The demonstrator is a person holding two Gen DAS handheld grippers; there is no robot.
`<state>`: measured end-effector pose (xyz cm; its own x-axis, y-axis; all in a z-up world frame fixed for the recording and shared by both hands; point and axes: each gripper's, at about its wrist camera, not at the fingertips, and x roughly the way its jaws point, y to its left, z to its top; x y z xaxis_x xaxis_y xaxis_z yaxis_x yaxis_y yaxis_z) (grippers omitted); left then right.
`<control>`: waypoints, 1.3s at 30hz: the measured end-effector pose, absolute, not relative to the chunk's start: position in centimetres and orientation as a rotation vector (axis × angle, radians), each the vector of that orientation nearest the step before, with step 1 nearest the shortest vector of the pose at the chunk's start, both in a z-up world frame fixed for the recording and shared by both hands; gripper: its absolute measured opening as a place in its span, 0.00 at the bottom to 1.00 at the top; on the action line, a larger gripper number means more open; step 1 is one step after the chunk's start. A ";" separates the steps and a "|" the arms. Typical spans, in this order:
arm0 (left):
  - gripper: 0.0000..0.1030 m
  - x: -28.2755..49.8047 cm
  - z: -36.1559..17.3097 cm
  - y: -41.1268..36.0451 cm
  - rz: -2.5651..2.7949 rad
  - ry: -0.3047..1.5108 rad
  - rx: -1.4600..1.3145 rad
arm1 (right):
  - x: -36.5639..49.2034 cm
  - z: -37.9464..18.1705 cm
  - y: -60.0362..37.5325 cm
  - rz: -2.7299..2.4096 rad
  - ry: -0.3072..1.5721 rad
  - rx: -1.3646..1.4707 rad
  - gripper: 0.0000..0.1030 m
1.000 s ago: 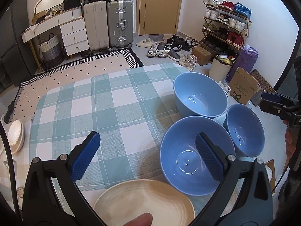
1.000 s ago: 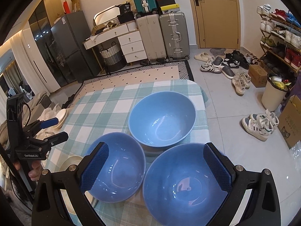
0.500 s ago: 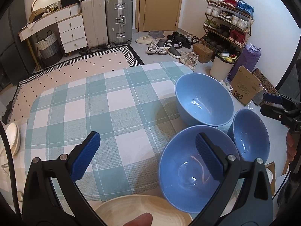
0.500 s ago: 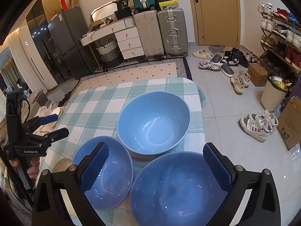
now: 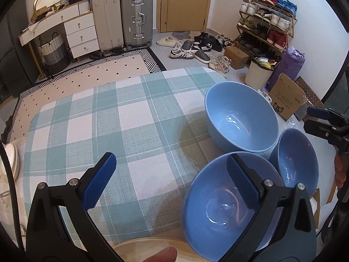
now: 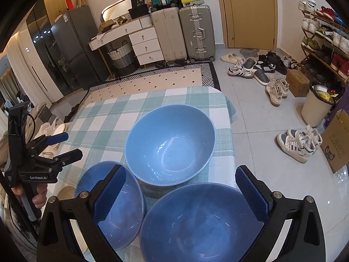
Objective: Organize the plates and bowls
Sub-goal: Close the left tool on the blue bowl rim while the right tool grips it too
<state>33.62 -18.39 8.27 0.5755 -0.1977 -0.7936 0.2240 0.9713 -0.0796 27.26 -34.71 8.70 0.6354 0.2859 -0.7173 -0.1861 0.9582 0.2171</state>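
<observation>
Three blue bowls stand on the checked tablecloth (image 5: 113,126). The far bowl (image 5: 241,120) also shows in the right wrist view (image 6: 170,150). A second bowl (image 5: 226,205) sits near my left gripper (image 5: 172,183), which is open and empty above the cloth; this bowl also shows in the right wrist view (image 6: 117,209). The third bowl (image 5: 294,163) lies right below my right gripper (image 6: 181,196), which is open and empty; this bowl also shows in the right wrist view (image 6: 200,224). A beige plate (image 5: 148,251) lies at the near edge.
White plates (image 5: 11,161) sit on a surface left of the table. Beyond the table are a patterned rug (image 5: 87,74), suitcases (image 5: 135,17), a drawer desk (image 5: 80,32), a shoe rack (image 5: 266,26), a bin (image 5: 258,74) and a cardboard box (image 5: 285,100).
Both grippers have pulled back a little; the bowls sit lower and nearer in both views. Both stay open. The bowls have not moved on the table.
</observation>
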 end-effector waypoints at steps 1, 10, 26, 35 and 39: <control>0.98 33.8 8.1 -18.4 -0.247 0.928 0.030 | 27.5 8.6 -34.7 0.271 0.844 0.127 0.99; 0.98 35.5 6.8 -19.7 -0.258 0.953 0.038 | 29.3 7.1 -35.2 0.254 0.878 0.127 0.99; 0.98 39.0 4.6 -23.7 -0.300 0.988 0.049 | 32.4 4.4 -36.6 0.239 0.944 0.127 0.99; 0.93 40.5 3.3 -24.6 -0.316 1.025 0.033 | 33.9 3.1 -36.6 0.252 0.964 0.134 0.99; 0.88 40.8 2.9 -25.0 -0.330 1.031 0.039 | 34.4 2.7 -36.6 0.253 0.969 0.126 0.98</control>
